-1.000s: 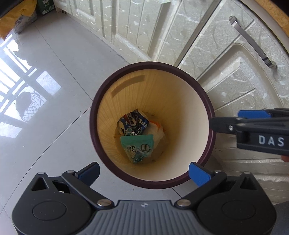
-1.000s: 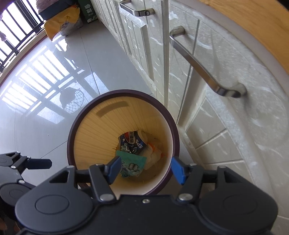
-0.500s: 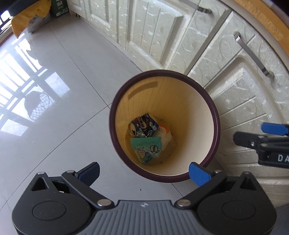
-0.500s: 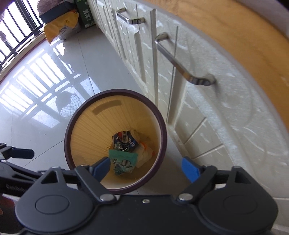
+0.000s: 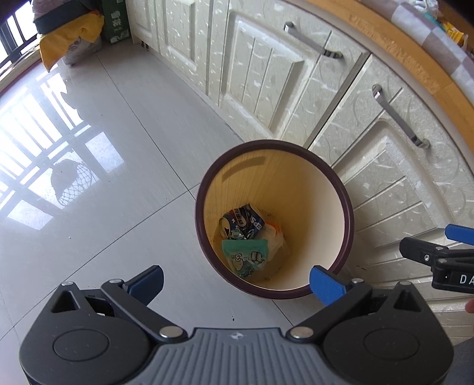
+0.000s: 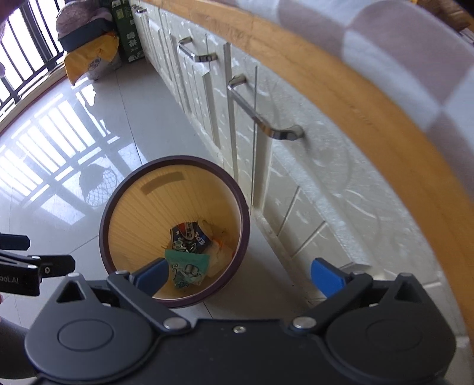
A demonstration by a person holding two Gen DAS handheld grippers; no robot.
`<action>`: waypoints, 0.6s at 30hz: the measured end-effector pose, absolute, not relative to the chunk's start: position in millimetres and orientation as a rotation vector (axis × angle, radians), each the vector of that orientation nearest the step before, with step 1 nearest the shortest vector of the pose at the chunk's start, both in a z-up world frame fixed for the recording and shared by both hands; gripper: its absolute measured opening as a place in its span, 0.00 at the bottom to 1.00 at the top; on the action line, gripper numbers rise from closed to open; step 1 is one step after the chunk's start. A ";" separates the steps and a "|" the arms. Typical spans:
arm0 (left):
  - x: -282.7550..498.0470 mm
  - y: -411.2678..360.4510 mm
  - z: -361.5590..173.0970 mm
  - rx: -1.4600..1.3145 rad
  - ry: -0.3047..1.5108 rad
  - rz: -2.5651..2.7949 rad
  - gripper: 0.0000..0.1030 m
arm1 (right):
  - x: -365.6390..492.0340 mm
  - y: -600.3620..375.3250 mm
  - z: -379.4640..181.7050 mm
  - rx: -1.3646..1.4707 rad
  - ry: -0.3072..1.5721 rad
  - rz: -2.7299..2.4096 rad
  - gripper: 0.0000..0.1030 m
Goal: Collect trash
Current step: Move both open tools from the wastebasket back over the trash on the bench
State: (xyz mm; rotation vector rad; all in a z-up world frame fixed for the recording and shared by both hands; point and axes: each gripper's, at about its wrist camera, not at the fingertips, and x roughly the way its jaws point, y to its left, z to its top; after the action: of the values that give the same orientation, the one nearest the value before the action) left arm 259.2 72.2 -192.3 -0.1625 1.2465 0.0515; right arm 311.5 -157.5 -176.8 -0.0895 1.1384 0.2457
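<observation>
A round bin with a dark maroon rim (image 5: 275, 143) and a cream inside stands on the tiled floor against the cabinets. At its bottom lie a crushed blue can (image 5: 243, 222), a green wrapper (image 5: 246, 257) and a white-and-orange wrapper (image 5: 274, 237). My left gripper (image 5: 237, 282) hangs open above the bin's near edge, empty. In the right wrist view the same bin rim (image 6: 174, 160), can (image 6: 189, 235) and green wrapper (image 6: 186, 268) show. My right gripper (image 6: 240, 275) hovers over the bin's right side, its jaws opening wide with nothing between them.
Cream cabinet doors (image 5: 266, 74) with metal bar handles (image 6: 260, 118) run behind the bin, under a wooden counter edge (image 6: 370, 118) with a checked cloth. A yellow bag (image 5: 68, 44) and a green box (image 5: 114, 17) sit far along the floor. Glossy tiles (image 5: 103, 177) spread left.
Both grippers have risen and drawn back from the bin, which now looks smaller and lower in both views. The right gripper's jaws have spread wider.
</observation>
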 end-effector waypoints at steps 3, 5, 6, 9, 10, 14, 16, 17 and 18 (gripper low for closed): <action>252.8 72.9 -181.6 -0.167 1.217 0.054 1.00 | 303.9 -159.1 -168.9 -0.089 1.115 0.241 1.00; 248.3 73.7 -174.3 -0.167 1.197 0.064 1.00 | 298.8 -159.8 -163.4 -0.091 1.096 0.242 1.00; 245.7 74.3 -170.5 -0.174 1.187 0.069 1.00 | 296.7 -160.6 -160.1 -0.091 1.087 0.244 1.00; 239.2 75.7 -159.8 -0.192 1.160 0.071 1.00 | 289.5 -162.3 -148.3 -0.084 1.045 0.252 1.00; 236.4 75.7 -155.8 -0.191 1.146 0.076 1.00 | 286.8 -162.8 -143.8 -0.080 1.026 0.257 1.00; 226.3 75.5 -138.4 -0.178 1.082 0.098 1.00 | 275.8 -165.5 -124.0 -0.057 0.936 0.268 1.00; 222.2 75.3 -129.8 -0.172 1.048 0.109 1.00 | 271.4 -167.6 -114.1 -0.049 0.889 0.272 1.00; 219.6 74.8 -125.3 -0.169 1.029 0.115 1.00 | 270.7 -168.9 -109.4 -0.044 0.869 0.274 1.00; 217.3 74.0 -121.2 -0.163 1.011 0.119 1.00 | 269.0 -170.1 -104.9 -0.039 0.845 0.277 1.00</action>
State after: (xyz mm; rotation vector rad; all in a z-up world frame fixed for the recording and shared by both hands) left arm 217.3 74.0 -121.2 -0.1634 1.0111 0.1191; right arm 269.0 -170.1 -104.9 -0.0386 0.8448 0.2774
